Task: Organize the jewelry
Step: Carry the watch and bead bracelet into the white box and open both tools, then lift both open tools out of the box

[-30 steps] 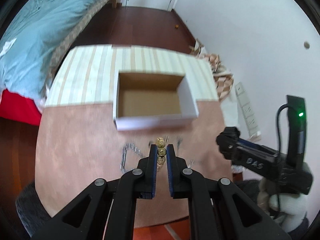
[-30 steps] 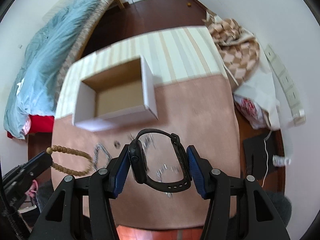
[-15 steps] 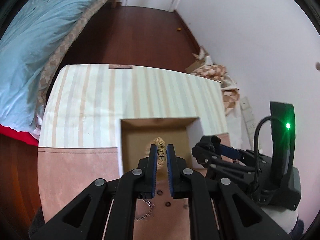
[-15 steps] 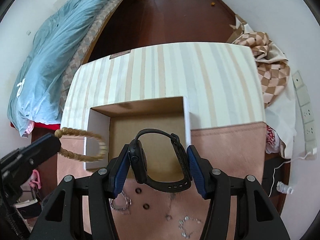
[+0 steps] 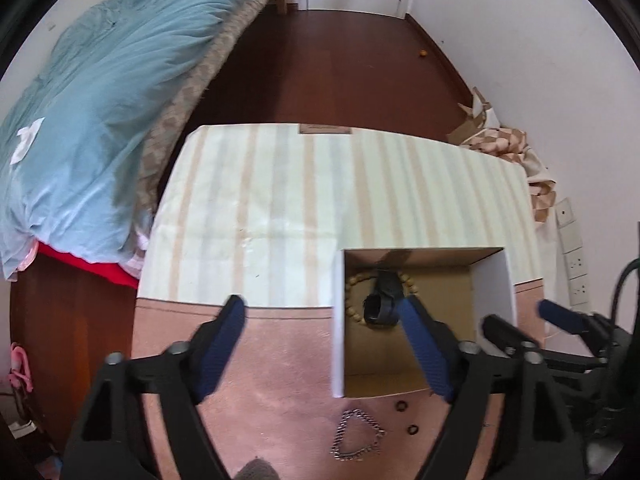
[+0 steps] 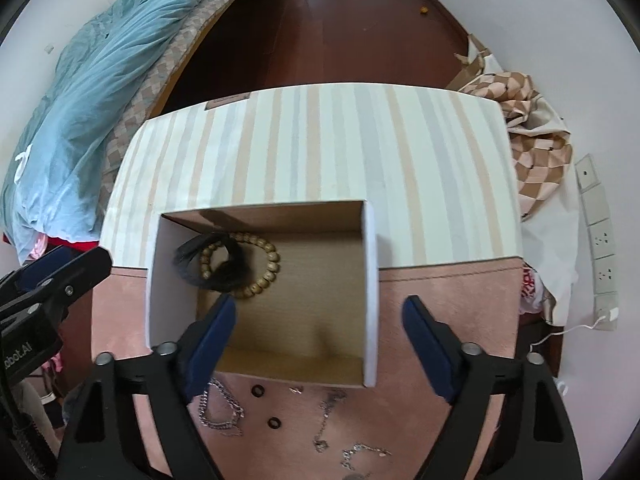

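An open white cardboard box [image 6: 370, 280] stands on the table; it also shows in the left wrist view [image 5: 338, 320]. Inside, at its far left corner, lie a wooden bead bracelet [image 6: 272, 264] and a black watch [image 6: 230, 270], overlapping; both show in the left wrist view too, bracelet [image 5: 352, 300] and watch [image 5: 382, 300]. My left gripper [image 5: 320, 344] is open and empty, above the box's left wall. My right gripper [image 6: 318, 332] is open and empty over the box's near half. Silver chains [image 6: 220, 408] and dark rings [image 6: 274, 423] lie on the pink mat in front of the box.
The table carries a striped cloth [image 6: 320, 148] at the back and a pink mat [image 6: 440, 300] in front. A bed with a blue duvet [image 5: 88, 120] lies to the left. Checked fabric [image 6: 532, 148] and wall sockets [image 6: 600, 236] are to the right.
Both grippers opened. The bead bracelet left my left gripper and the black watch left my right gripper; both now lie in the box. The left gripper has shifted left.
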Demonstrator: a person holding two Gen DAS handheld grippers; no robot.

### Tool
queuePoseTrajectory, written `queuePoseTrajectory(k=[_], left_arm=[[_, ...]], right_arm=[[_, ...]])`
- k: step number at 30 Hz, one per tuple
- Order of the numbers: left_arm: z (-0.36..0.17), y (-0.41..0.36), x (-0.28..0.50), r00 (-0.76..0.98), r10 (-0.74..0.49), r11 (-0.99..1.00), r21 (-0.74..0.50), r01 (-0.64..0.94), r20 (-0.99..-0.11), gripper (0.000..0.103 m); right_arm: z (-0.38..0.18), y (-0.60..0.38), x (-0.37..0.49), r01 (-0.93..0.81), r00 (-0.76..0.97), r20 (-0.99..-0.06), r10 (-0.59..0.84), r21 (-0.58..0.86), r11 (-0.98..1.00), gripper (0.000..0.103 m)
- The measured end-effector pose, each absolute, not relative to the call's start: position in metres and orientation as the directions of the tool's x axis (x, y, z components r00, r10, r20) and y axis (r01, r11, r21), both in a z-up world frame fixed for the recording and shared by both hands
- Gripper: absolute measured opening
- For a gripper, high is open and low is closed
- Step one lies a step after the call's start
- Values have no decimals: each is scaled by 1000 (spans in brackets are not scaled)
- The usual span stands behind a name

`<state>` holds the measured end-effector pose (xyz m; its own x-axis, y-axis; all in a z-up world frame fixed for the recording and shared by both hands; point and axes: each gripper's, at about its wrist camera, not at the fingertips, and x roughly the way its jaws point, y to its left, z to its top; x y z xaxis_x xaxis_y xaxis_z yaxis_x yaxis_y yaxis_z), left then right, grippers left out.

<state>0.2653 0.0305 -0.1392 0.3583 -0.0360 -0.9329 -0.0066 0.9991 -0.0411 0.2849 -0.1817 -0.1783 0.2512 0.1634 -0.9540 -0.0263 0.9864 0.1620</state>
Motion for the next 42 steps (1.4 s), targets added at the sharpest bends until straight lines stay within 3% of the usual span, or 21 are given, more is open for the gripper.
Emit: queuePoseTrajectory(k=[3, 6, 19, 42], left_arm=[[-143, 38, 257, 368, -2, 999, -14, -30, -930, 89], [-148, 43, 246, 374, 11, 999, -8, -49, -927, 102], [-149, 38, 214, 377, 48, 998, 30, -53, -925, 102], [-63, 35, 123, 521, 54, 998, 37, -43, -852, 102]], right_arm=[[-179, -188, 275, -14, 263, -956, 130, 131, 991, 92], [-183, -192, 266, -11, 264, -959, 105, 106, 994, 100], [-177, -190, 237, -18, 289, -954, 80, 78, 997, 100], [-72, -189, 143, -38, 459, -885, 83, 73, 997, 100]])
